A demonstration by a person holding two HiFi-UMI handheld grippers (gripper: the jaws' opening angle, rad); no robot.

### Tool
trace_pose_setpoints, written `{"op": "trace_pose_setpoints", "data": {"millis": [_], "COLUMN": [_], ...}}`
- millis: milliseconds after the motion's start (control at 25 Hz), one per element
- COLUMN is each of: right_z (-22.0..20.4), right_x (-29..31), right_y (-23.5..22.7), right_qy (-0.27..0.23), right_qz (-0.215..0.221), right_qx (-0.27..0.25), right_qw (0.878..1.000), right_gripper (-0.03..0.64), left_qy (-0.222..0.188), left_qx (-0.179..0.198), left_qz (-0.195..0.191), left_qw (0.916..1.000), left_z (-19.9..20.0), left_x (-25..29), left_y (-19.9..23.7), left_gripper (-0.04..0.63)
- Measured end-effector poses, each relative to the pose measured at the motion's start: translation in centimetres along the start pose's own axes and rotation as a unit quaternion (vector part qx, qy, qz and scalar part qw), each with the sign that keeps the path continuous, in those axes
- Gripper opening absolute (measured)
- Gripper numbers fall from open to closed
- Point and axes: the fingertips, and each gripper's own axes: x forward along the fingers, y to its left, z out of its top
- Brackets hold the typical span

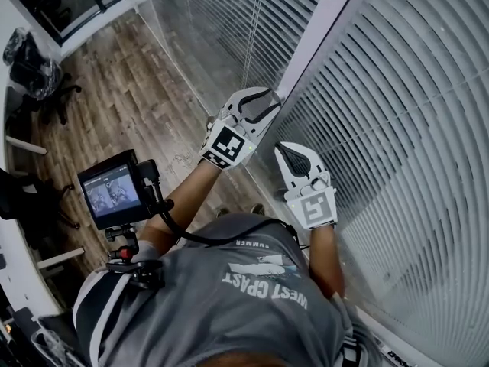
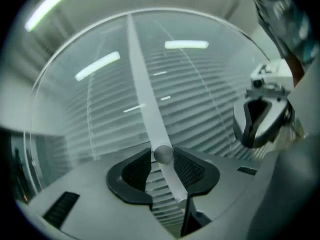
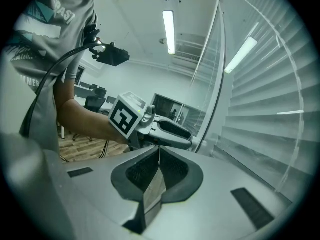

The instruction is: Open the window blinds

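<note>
Blinds (image 1: 412, 128) of white horizontal slats hang over the window at the right of the head view. Their slats are tilted and overlap closely, and a white window post (image 1: 321, 37) parts this panel from a second panel farther left. The person stands facing them with both arms raised. The left claw (image 2: 162, 159) points level at the blinds just beside the post. A pale tilt wand (image 2: 145, 94) comes down from the top of the window and passes between its two black pads. In the left gripper view this claw stands apart, with a rounded knob on the wand sitting at the pad tips and a pad close on either side; no firm press on the wand can be made out. The right claw (image 3: 159, 151) is held just beside the left one, nearer the person and tipped slightly down. Its pads meet in a thin line with nothing between them, and whether it touches the slats cannot be told. A small monitor (image 1: 113, 191) rides on a mount at the person's chest, lit, with a dark cable running from it. A wood-plank floor (image 1: 130, 90) shows below at the left.
</note>
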Motion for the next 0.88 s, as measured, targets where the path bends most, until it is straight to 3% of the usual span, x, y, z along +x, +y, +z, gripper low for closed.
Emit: {"op": "trace_pose_setpoints", "data": {"millis": [80,160,240,280,320,360,400,440,520,560,600,640,680,880], "right_z": [0.0,0.1,0.4,0.4,0.4,0.3,0.2,0.2,0.1,0.0,0.0,0.0,-0.1,-0.2], "right_x": [0.0,0.1,0.2,0.3,0.3,0.3,0.3,0.4,0.4,0.5,0.5,0.5,0.6,0.7], "right_y": [0.0,0.0,0.1,0.1,0.1,0.2,0.2,0.3,0.3,0.3,0.3,0.3,0.3,0.3], "right_qy": [0.000,0.000,-0.004,-0.006,-0.006,-0.005,-0.003,-0.003,-0.004,-0.005,-0.005,-0.004,-0.002,-0.002], "right_qz": [0.001,0.003,0.004,0.004,0.003,0.003,0.002,0.002,0.001,0.000,0.000,0.001,0.001,0.002], "right_qx": [0.000,-0.002,-0.004,-0.005,-0.005,-0.004,-0.003,-0.001,0.000,-0.001,-0.001,-0.002,-0.002,-0.003], "right_qw": [1.000,1.000,1.000,1.000,1.000,1.000,1.000,1.000,1.000,1.000,1.000,1.000,1.000,1.000], "right_gripper": [0.005,0.005,0.004,0.005,0.005,0.005,0.005,0.005,0.005,0.005,0.005,0.005,0.005,0.005], "left_qy": [0.030,0.044,0.047,0.041,0.027,0.004,-0.026,-0.057,-0.107,-0.122,-0.133,-0.139,-0.141,-0.136], "left_qx": [0.089,0.134,0.145,0.126,0.082,0.010,-0.087,-0.193,-0.372,-0.432,-0.472,-0.494,-0.502,-0.493], "left_qz": [0.007,0.010,0.009,0.005,-0.002,-0.013,-0.028,-0.043,-0.068,-0.077,-0.082,-0.086,-0.087,-0.088], "left_qw": [0.9955,0.9899,0.9883,0.9912,0.9963,0.9999,0.9955,0.9785,0.9195,0.8904,0.8677,0.8539,0.8486,0.8549], "left_z": [-0.2,-0.2,-0.2,-0.3,-0.4,-0.4,-0.4,-0.4,-0.8,-1.0,-1.1,-1.2,-1.3,-1.3], "left_x": [0.4,0.8,0.9,0.9,0.9,0.8,0.7,0.6,0.6,0.6,0.6,0.6,0.7,0.8], "left_y": [-0.4,-0.6,-0.6,-0.6,-0.5,-0.4,-0.1,0.2,0.7,0.8,0.8,0.8,0.8,0.8], "left_gripper": [0.130,0.130,0.129,0.127,0.127,0.126,0.126,0.126,0.126,0.126,0.126,0.126,0.126,0.126]}}
